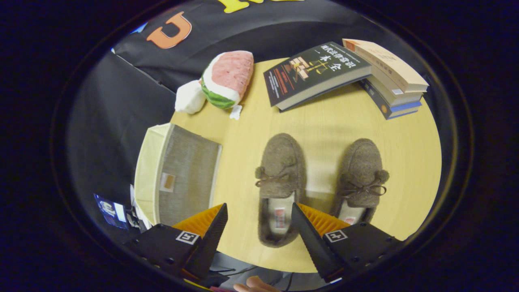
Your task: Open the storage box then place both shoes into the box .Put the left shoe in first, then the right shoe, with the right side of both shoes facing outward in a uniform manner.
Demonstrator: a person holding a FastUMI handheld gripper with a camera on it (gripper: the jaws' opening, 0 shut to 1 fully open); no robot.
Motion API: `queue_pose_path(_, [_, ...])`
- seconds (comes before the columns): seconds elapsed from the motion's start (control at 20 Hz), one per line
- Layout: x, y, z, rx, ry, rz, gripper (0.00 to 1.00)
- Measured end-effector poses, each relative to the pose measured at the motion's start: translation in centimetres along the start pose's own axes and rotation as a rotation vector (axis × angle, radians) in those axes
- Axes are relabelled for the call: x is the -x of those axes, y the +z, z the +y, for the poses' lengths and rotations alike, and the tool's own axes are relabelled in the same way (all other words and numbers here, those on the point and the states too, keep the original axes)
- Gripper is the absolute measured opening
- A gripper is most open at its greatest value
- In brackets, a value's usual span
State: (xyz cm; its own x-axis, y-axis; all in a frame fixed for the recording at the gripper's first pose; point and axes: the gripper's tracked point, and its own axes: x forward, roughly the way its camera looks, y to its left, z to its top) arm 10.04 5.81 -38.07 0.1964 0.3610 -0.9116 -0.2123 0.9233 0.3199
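Observation:
Two brown fuzzy slippers with bow laces lie side by side on the round wooden table (324, 121), toes pointing away from me. The left shoe (279, 178) has its heel end between my fingers; the right shoe (363, 178) lies just beyond the right finger. My gripper (259, 211) hovers above the table's near edge, open, with nothing pressed between its fingers. The storage box (178, 174), cream-sided with a grey lid that lies closed, stands at the table's left edge, just ahead of the left finger.
A watermelon-slice plush toy (225, 79) lies at the far left of the table. A dark book (314, 73) leans on a stack of books (389, 77) at the far right. A fingertip of a person (253, 284) shows below the fingers.

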Motion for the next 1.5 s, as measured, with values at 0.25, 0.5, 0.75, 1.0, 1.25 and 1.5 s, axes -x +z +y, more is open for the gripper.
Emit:
queue_pose_path(0.25, [-2.8, -0.7, -3.9, 0.073, -0.107, 0.029, 0.90])
queue_pose_path(0.5, [-4.1, -0.6, -4.9, 0.126, -0.198, 0.032, 0.50])
queue_pose_path(0.75, [-5.7, -1.4, -4.8, 0.116, -0.226, 0.061, 0.29])
queue_pose_path(1.0, [-6.2, -1.5, -4.1, -0.006, -0.141, 0.084, 0.02])
queue_pose_path(1.25, [-4.5, -2.1, -5.1, -0.122, -0.119, 0.071, 0.00])
queue_pose_path(1.5, [0.6, -2.2, -3.2, -0.254, -0.054, -0.007, 0.00])
